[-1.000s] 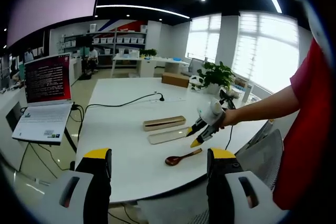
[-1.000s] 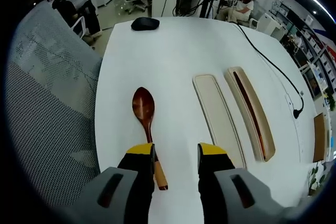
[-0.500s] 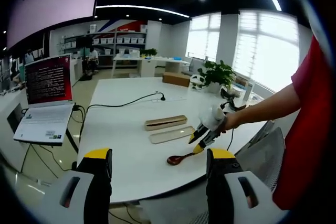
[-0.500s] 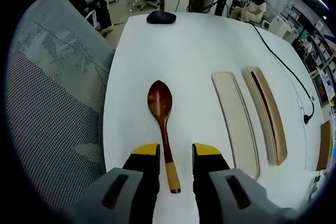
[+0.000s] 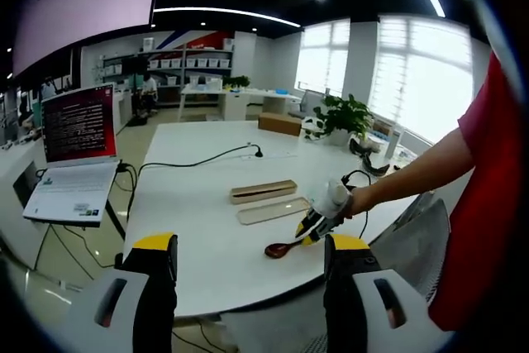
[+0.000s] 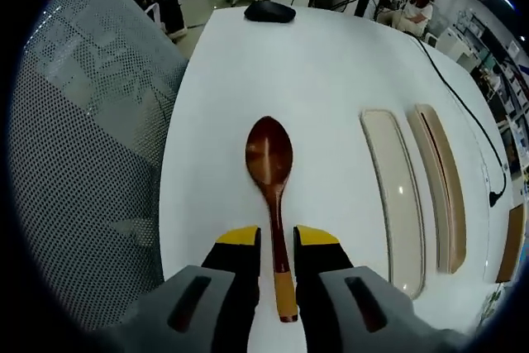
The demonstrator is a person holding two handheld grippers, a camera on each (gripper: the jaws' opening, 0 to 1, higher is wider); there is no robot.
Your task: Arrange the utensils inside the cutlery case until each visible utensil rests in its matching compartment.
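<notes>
In the right gripper view, the right hand-held gripper [image 6: 276,241] has its 2 yellow-tipped jaws nearly together around the handle of the wooden spoon [image 6: 271,178], 1 jaw on each side of the stem; whether they actually pinch it I cannot tell. The spoon lies flat on the white counter [image 6: 322,80], its dark bowl pointing away from the gripper and its pale handle end nearest the camera. To the right of the spoon, apart from it, lies the flat cream lid [image 6: 397,196], and just beyond that on the right the cutlery case [image 6: 443,188] with something long and dark inside. A grey mesh chair [image 6: 83,146] stands to the left of the counter, and a black mouse [image 6: 269,11] sits at the far edge. In the left gripper view, the left hand-held gripper [image 5: 246,250] hangs with its jaws wide apart and nothing between them, off the near edge of the counter. Farther left an open laptop [image 5: 73,155] rests on a side desk, and a potted plant [image 5: 343,118] stands at the far right.
</notes>
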